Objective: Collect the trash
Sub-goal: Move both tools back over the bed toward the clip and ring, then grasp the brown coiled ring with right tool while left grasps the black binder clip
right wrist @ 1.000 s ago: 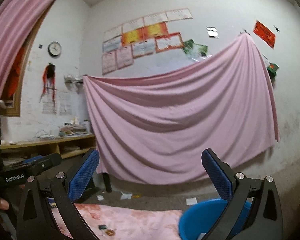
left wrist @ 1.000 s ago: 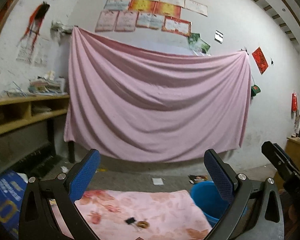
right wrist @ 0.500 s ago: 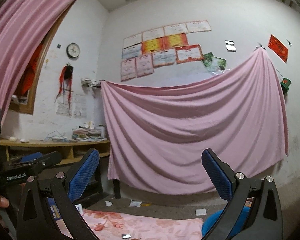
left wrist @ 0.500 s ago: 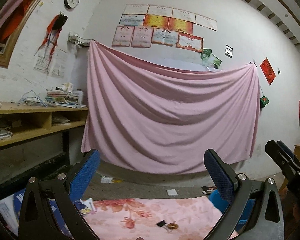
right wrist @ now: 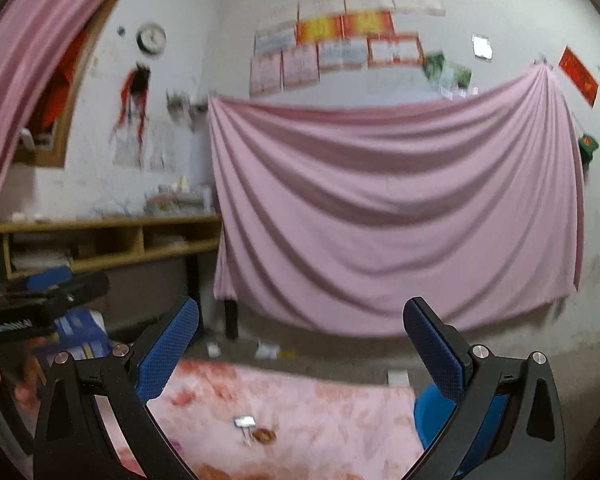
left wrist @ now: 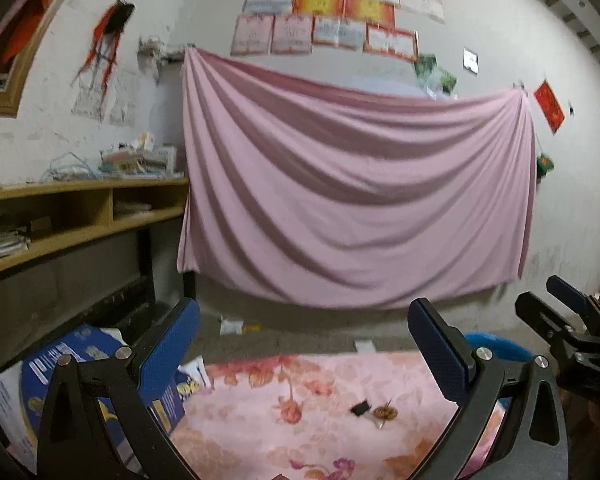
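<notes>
Two scraps, a small dark clip [left wrist: 360, 408] and a brown crumpled bit [left wrist: 385, 413], lie touching near the middle of the floral worktop [left wrist: 260, 400]. Both grippers, left [left wrist: 304, 354] and right [right wrist: 300, 352], are spread wide, empty, hovering above. Best: drop one straight down, pinch low. Blue bin [right wrist: 424, 412] sits just right; contents hidden.

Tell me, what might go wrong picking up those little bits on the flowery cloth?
The binder clip and brown scrap lie side by side, so the open left gripper might pinch both, or bunch up the floral cloth. The blue bin sits off the cloth's edge; a dropped piece could miss it.
</notes>
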`<state>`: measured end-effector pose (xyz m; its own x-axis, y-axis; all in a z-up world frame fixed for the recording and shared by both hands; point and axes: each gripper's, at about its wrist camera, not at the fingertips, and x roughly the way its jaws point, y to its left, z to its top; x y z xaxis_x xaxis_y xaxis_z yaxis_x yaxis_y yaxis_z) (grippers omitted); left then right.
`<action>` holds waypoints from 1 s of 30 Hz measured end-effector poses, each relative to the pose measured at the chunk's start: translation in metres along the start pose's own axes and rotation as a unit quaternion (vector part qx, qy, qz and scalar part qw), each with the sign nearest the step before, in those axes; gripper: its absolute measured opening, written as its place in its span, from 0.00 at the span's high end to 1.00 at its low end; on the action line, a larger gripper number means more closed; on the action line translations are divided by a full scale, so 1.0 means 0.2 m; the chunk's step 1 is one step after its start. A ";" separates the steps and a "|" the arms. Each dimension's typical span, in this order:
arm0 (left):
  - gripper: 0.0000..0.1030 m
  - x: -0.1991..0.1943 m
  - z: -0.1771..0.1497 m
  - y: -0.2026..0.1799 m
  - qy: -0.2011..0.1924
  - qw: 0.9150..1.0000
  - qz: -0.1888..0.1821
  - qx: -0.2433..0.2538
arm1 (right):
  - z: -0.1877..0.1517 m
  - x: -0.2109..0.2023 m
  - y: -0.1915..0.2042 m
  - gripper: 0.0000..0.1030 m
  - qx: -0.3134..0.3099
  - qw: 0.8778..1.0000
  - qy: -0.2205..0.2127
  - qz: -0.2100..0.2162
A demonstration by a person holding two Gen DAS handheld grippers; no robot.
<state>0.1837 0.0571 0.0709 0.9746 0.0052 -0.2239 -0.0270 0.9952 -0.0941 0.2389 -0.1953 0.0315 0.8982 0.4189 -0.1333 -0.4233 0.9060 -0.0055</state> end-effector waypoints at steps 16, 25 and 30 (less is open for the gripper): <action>0.02 0.50 -0.28 0.05 0.191 0.981 0.007 -0.041 | -0.36 0.53 -0.03 0.29 -0.018 0.954 0.294 0.052; 0.34 0.68 -0.38 0.06 0.271 0.961 -0.025 -0.058 | -0.49 0.68 0.05 0.54 -0.060 0.921 0.369 0.108; 0.45 0.74 -0.42 0.02 0.299 0.952 -0.038 -0.053 | -0.53 0.74 0.10 0.68 -0.068 0.906 0.393 0.141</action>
<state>0.3097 0.0544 -0.0438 0.6754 -0.1535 -0.7213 -0.0147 0.9751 -0.2212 0.3506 -0.1223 -0.0937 0.4129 0.4105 -0.8130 -0.6817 0.7312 0.0230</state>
